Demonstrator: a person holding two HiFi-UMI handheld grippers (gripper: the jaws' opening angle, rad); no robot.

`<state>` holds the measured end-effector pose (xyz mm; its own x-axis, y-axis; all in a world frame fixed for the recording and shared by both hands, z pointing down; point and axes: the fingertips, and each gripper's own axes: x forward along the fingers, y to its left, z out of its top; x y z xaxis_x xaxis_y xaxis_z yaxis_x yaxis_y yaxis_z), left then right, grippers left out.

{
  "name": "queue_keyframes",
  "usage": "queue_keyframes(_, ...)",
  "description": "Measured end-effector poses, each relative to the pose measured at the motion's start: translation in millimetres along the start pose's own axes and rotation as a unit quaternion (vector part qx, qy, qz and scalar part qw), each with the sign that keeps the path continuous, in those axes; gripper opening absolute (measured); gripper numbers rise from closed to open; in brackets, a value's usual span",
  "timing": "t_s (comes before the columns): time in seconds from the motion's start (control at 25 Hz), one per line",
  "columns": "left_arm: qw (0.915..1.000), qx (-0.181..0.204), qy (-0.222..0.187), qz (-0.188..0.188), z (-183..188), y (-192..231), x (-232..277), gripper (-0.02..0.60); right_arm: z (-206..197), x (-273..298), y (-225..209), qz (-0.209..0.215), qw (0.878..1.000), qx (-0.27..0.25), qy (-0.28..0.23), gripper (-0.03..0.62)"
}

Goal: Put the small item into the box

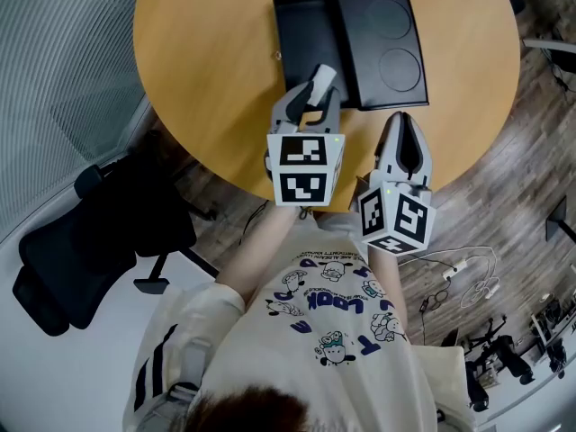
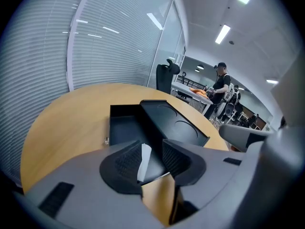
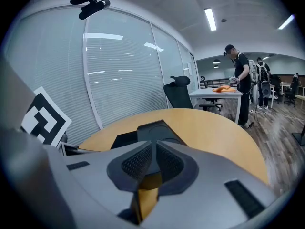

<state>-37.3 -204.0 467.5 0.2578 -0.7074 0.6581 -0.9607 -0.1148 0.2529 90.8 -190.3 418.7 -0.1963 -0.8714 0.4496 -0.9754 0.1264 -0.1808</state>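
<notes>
The left gripper (image 1: 319, 86) held its jaws fairly wide, gripping a small white item (image 1: 324, 77) at their tips, just above the near edge of the open black box (image 1: 304, 34) on the round table (image 1: 207, 79). The lid (image 1: 382, 43) leaned against the box's right side. The right gripper (image 1: 402, 126) hovered near the table edge, jaws almost together and empty. No label showed on the box or lid. The person's shirt (image 1: 270, 349) read "LOOK".
</notes>
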Motion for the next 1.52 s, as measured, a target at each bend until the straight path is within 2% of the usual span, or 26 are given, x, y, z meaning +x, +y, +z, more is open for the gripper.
queue_keyframes(0.16,0.9991,0.017,-0.037,-0.006,18,-7,-22,0.131,16,-11,12,0.010,1.000,-0.009,-0.023,0.046)
queue_keyframes(0.28,0.9970,0.035,-0.069,-0.002,34,-13,-36,0.064,27,-17,14,0.017,0.999,-0.014,-0.041,0.046)
queue_keyframes(0.4,0.9945,0.049,-0.093,-0.004,42,-21,-53,0.032,37,-26,18,0.024,0.998,-0.018,-0.054,0.046)
queue_keyframes(0.64,0.9907,0.059,-0.122,-0.012,45,-30,-94,0.028,54,-51,34,0.035,0.996,-0.026,-0.079,0.046)
queue_keyframes(0.88,0.9821,0.077,-0.172,-0.006,64,-34,-123,0.026,73,-63,47,0.055,0.992,-0.034,-0.108,0.046)
queue_keyframes(1.52,0.9715,0.084,-0.221,0.018,75,-31,-166,0.026,92,-87,76,0.100,0.983,-0.050,-0.144,0.044)
